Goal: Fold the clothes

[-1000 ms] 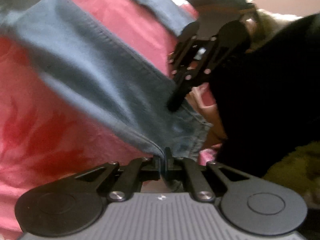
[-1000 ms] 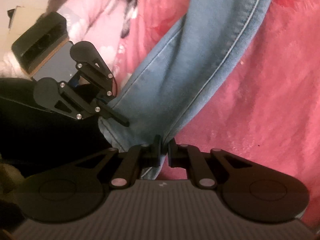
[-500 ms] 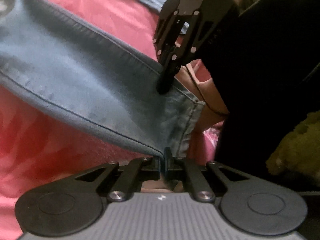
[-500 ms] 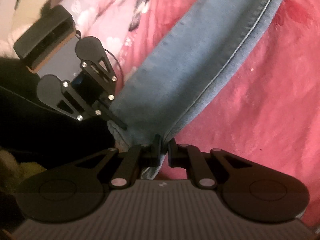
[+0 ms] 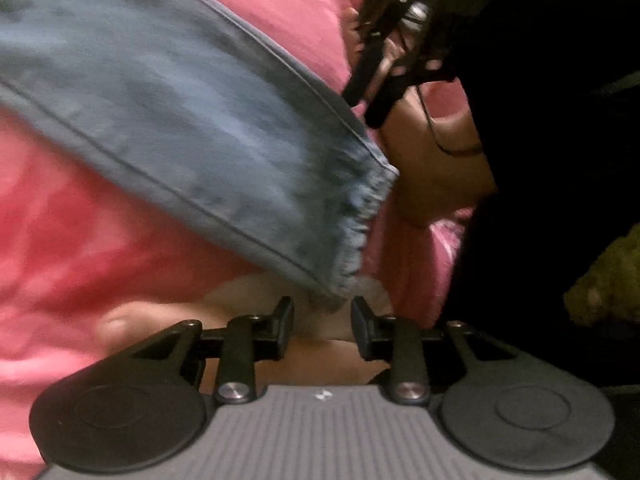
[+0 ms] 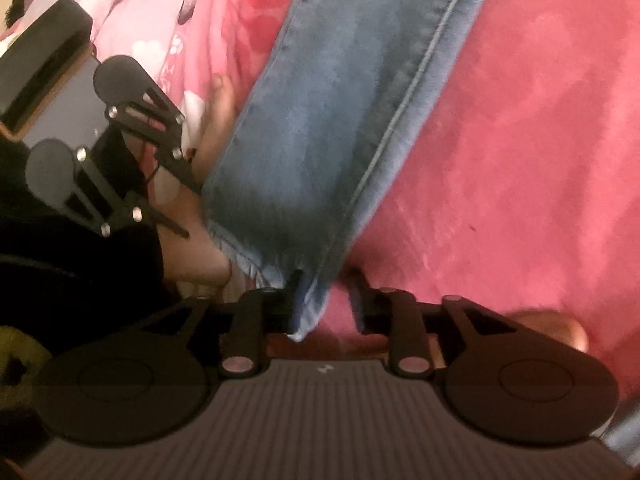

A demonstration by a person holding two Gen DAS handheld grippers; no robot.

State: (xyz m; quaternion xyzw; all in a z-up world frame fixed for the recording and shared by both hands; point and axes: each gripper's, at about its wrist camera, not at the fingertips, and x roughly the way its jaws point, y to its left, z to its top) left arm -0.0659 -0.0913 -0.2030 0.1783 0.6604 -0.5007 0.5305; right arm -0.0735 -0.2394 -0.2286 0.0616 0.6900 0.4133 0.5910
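Left wrist view: the left gripper (image 5: 322, 326) has its fingers (image 5: 282, 328) parted to a narrow gap and opening. The hem corner of the jeans leg (image 5: 192, 120) hangs just above that gap, and no pad presses on it. The denim runs from the upper left down to this corner and lies over the pink blanket (image 5: 80, 248). The judgement is that the hem has been brought to its resting place and is being let go so the fold can settle. At upper right the right gripper (image 5: 372, 92) appears blurred beside the far hem corner; its grip cannot be read from here. The person's dark sleeve (image 5: 540, 120) fills the right side.

Right wrist view: the right gripper (image 6: 322, 306) likewise shows a narrow gap that is opening. A corner of the hem lies between the fingers, against the left finger (image 6: 291, 300), while the right finger stands clear of it; the cloth appears draped there, not clamped. The leg extends up the frame across the blanket, its side seam running straight. The left gripper (image 6: 176, 208) sits at the left, just beside the opposite hem corner, with fingers apart. One gripper at each hem corner keeps the leg end square across its width, the likely reason for this two-point hold. A floral pink fabric (image 6: 160, 20) lies beyond.
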